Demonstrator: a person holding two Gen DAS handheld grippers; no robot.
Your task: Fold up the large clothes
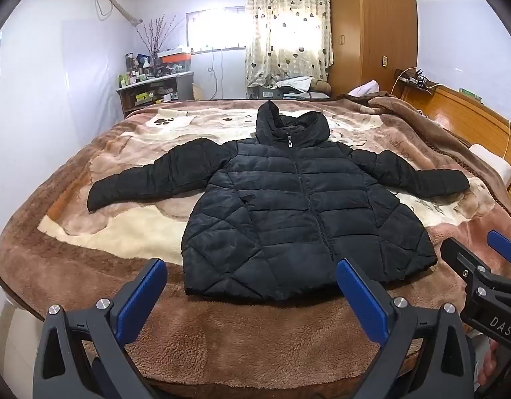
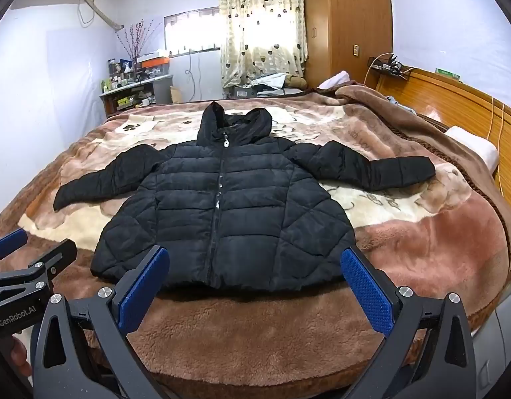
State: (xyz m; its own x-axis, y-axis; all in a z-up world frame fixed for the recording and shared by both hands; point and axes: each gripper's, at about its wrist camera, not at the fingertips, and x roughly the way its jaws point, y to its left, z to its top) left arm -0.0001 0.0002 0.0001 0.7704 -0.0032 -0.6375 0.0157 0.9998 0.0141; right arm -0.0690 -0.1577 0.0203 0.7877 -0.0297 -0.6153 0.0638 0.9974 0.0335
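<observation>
- A black quilted jacket (image 1: 288,206) lies face up on a bed covered by a brown plush blanket (image 1: 255,326). It is zipped shut, hood away from the viewer, hem nearest the foot edge of the bed.
- Both sleeves spread out flat from the jacket body. The left sleeve (image 1: 155,173) runs out over the pale blanket print. The right sleeve (image 2: 381,166) reaches toward the wooden headboard (image 2: 454,99).
- The hood (image 2: 235,126) stands puffed up above the collar, with a silver zip pull just below it.
- Handling, as a judgement: the jacket looks padded, light and soft, so it should bend easily but spring back and bulk up when folded. Its smooth shell looks slippery, so a thin pinch may slide off.
- Best holds, as a judgement: a sleeve cuff or a hem corner, where the fabric is layered and firm enough to pinch.
- The left tongs (image 1: 252,296) are spread wide and hold nothing. They hover above the blanket just short of the jacket hem, touching nothing.
- The right tongs (image 2: 255,279) are likewise spread wide and empty, hovering just short of the hem beside the left tongs.
- No fold has been made yet.
</observation>
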